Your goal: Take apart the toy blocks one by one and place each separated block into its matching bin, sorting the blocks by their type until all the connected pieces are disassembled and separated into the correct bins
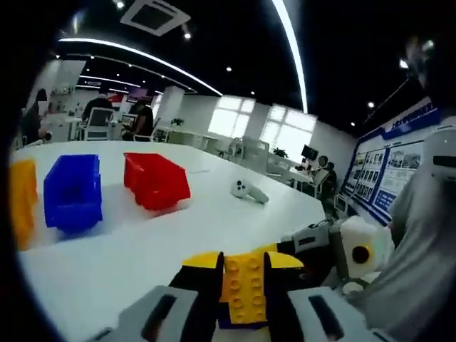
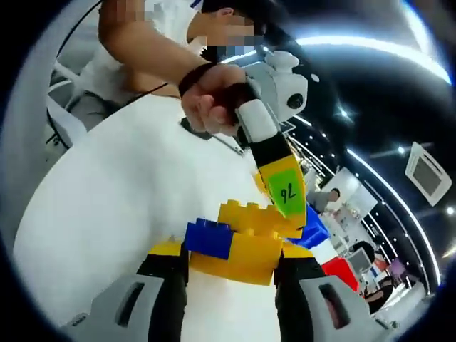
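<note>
Both the left gripper (image 1: 242,296) and right gripper (image 2: 231,274) pinch the block cluster (image 2: 239,239) held above the table (image 1: 142,242); it looks light, rigid and slick-sided, best gripped across flat faces.
</note>
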### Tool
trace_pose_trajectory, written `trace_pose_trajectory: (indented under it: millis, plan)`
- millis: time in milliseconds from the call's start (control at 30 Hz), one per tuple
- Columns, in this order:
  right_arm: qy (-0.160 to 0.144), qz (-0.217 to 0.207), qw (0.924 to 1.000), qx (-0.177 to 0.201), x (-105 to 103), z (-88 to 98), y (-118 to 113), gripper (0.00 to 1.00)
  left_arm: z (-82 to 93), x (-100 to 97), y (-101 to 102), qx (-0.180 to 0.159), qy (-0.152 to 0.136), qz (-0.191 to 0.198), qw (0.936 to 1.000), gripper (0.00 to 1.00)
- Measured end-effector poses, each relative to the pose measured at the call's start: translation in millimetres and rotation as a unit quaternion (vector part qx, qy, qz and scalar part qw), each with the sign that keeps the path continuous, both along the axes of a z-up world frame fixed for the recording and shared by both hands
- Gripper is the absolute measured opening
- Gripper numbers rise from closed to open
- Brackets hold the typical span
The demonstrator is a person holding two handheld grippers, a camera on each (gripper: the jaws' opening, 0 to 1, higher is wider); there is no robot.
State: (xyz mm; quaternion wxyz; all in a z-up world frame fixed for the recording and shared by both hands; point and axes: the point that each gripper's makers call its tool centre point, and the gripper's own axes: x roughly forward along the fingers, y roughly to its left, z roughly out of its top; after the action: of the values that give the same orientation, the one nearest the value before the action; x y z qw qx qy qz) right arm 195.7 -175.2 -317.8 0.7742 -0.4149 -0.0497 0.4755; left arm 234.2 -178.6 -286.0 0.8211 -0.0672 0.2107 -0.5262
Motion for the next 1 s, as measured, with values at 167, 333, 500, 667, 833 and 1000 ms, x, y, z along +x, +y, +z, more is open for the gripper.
trace_pose_trajectory:
  millis: [167, 333, 500, 667, 833, 1000]
  plan:
    - [-0.01, 0.008, 0.9997, -0.023, -4.2, 1.9, 5.6, 0.48, -4.0, -11.3, -18.1, 0.014, 0.009, -0.033, 0.9993, 0.32]
    - [0.004, -0.005, 0.9997, -0.022, 1.5, -7.0, 4.9, 0.48, -6.4, -9.9, -18.0, 0.017, 0.028, -0.031, 0.999, 0.26]
    - [0.017, -0.01, 0.9996, -0.018, 4.4, -11.0, 5.1, 0.47, -2.1, -9.3, -20.6, -0.051, 0.008, -0.024, 0.9984, 0.26]
    - [0.016, -0.017, 0.9994, -0.025, 3.5, -14.5, 5.2, 0.47, 3.1, -10.4, -20.0, -0.125, -0.031, -0.009, 0.9917, 0.26]
    - [0.029, -0.022, 0.999, -0.023, 4.1, -17.9, 2.3, 0.47, 5.3, -8.9, -19.7, -0.168, -0.051, 0.013, 0.9845, 0.25]
    - [0.049, -0.037, 0.998, -0.016, 3.9, -21.1, 2.4, 0.47, 6.6, -8.1, -15.7, -0.209, -0.065, 0.043, 0.9748, 0.25]
